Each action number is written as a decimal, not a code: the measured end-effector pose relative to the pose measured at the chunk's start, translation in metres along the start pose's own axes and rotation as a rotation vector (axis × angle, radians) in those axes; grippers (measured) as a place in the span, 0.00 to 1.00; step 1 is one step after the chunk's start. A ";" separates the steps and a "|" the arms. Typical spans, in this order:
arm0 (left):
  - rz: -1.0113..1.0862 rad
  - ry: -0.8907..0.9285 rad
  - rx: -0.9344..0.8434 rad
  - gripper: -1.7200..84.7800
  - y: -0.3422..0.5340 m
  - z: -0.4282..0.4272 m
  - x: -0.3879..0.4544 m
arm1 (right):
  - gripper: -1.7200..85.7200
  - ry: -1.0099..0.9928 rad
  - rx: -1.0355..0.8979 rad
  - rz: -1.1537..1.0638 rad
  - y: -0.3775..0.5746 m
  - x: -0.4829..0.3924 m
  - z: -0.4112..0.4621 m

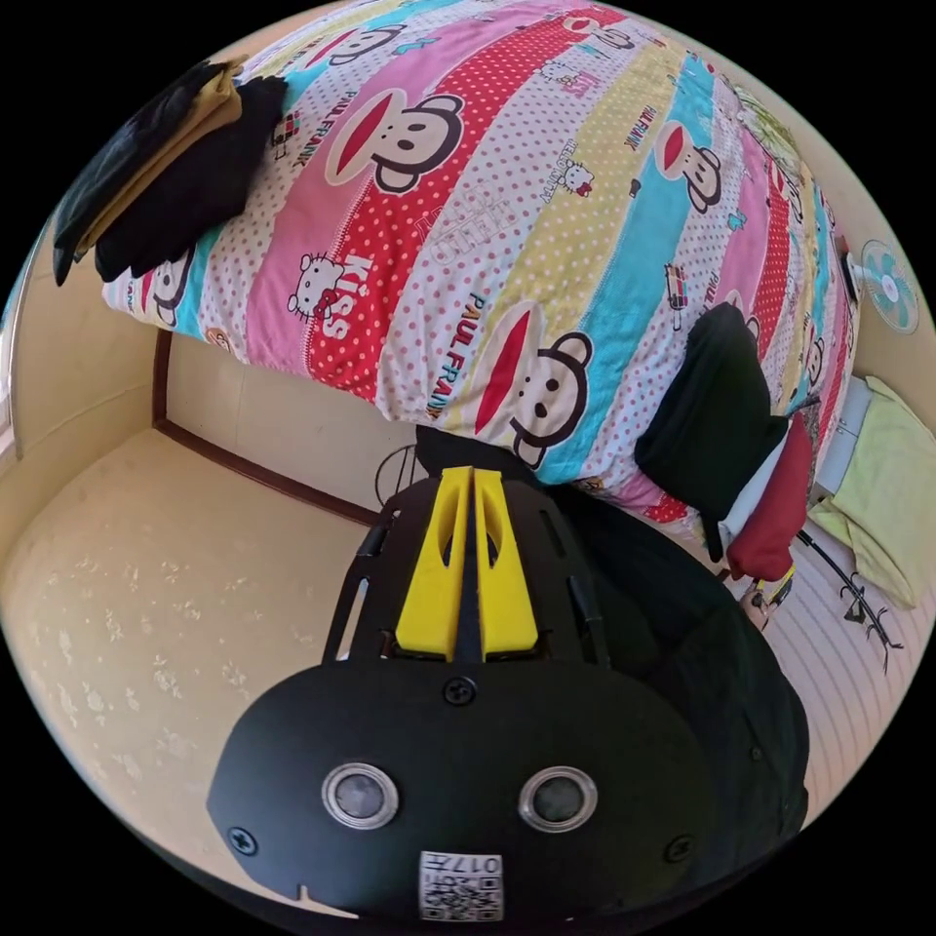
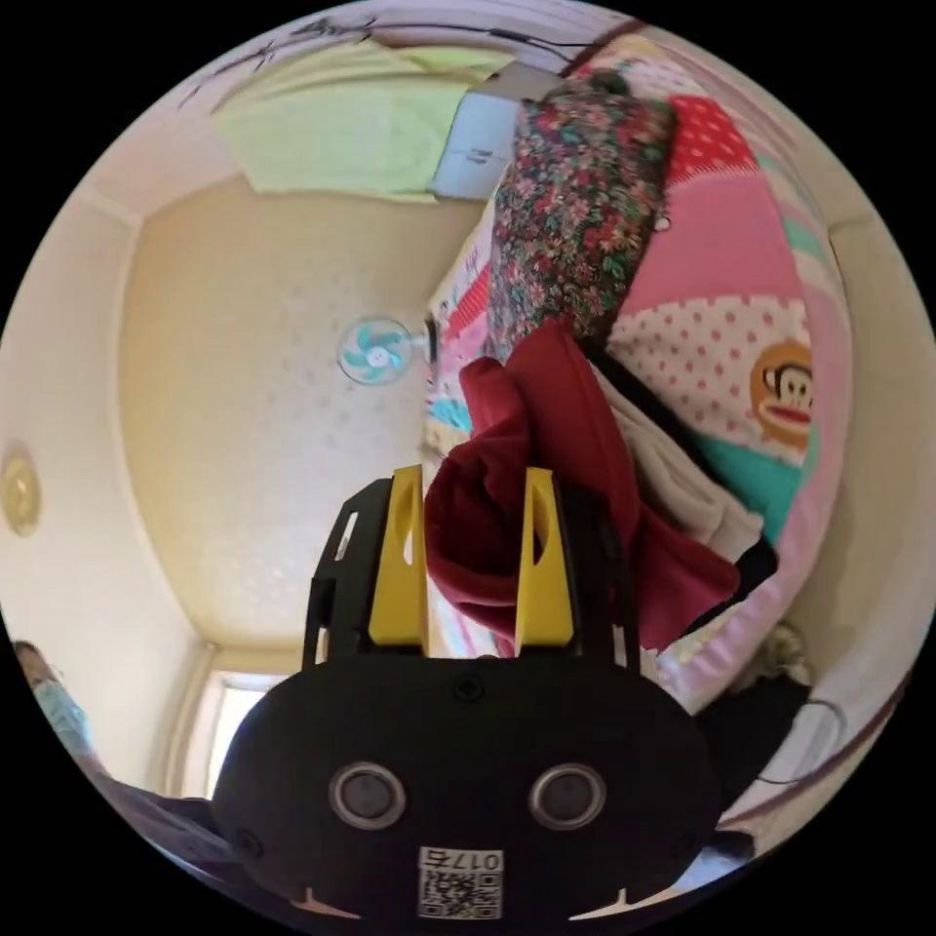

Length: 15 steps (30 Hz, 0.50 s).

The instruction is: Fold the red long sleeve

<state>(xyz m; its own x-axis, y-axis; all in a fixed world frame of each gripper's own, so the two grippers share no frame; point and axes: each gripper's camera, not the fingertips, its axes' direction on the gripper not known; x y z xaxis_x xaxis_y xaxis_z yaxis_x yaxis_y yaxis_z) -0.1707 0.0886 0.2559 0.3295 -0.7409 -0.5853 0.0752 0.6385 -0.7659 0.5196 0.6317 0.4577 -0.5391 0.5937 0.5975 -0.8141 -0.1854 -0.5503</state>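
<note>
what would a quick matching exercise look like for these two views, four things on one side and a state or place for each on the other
Things:
1. left gripper
2. right gripper
3. dark red long sleeve garment
4. stack of folded black and mustard clothes

States or places:
A. bunched between two yellow jaws
B. lying at one corner of the cartoon-print bedspread
C. jaws shut, nothing between them
D. jaws spread around red cloth

Pairs: 1-C, 2-D, 3-A, 4-B
</note>
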 end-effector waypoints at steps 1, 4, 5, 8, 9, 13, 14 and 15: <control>-0.006 0.027 0.020 0.01 -0.001 -0.001 -0.005 | 0.16 0.042 -0.038 -0.022 -0.007 -0.009 0.007; 0.059 0.126 0.091 0.02 -0.006 -0.008 -0.003 | 0.12 0.085 -0.167 -0.134 -0.023 -0.059 0.039; 0.085 0.146 0.111 0.02 -0.008 -0.011 0.001 | 0.11 0.032 -0.208 -0.275 -0.016 -0.095 0.048; 0.224 0.224 0.210 0.03 -0.013 -0.029 0.027 | 0.10 -0.151 -0.429 -0.558 0.033 -0.179 0.089; 0.281 0.259 0.238 0.04 -0.016 -0.036 0.039 | 0.10 -0.172 -0.581 -0.632 0.062 -0.202 0.117; 0.404 0.327 0.252 0.05 -0.027 -0.043 0.076 | 0.10 0.050 -1.002 -0.886 0.170 -0.227 0.195; 0.417 0.328 0.250 0.06 -0.028 -0.042 0.079 | 0.10 0.080 -1.162 -0.900 0.197 -0.219 0.215; 0.438 0.320 0.239 0.06 -0.031 -0.038 0.085 | 0.10 0.103 -1.324 -0.871 0.218 -0.209 0.232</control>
<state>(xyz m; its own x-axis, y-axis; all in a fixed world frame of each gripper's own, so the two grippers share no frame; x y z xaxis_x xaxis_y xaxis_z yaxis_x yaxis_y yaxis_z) -0.1809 -0.0023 0.2191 0.0805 -0.4000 -0.9130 0.2181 0.9008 -0.3754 0.4046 0.2857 0.3476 0.0329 0.2073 0.9777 -0.0674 0.9765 -0.2048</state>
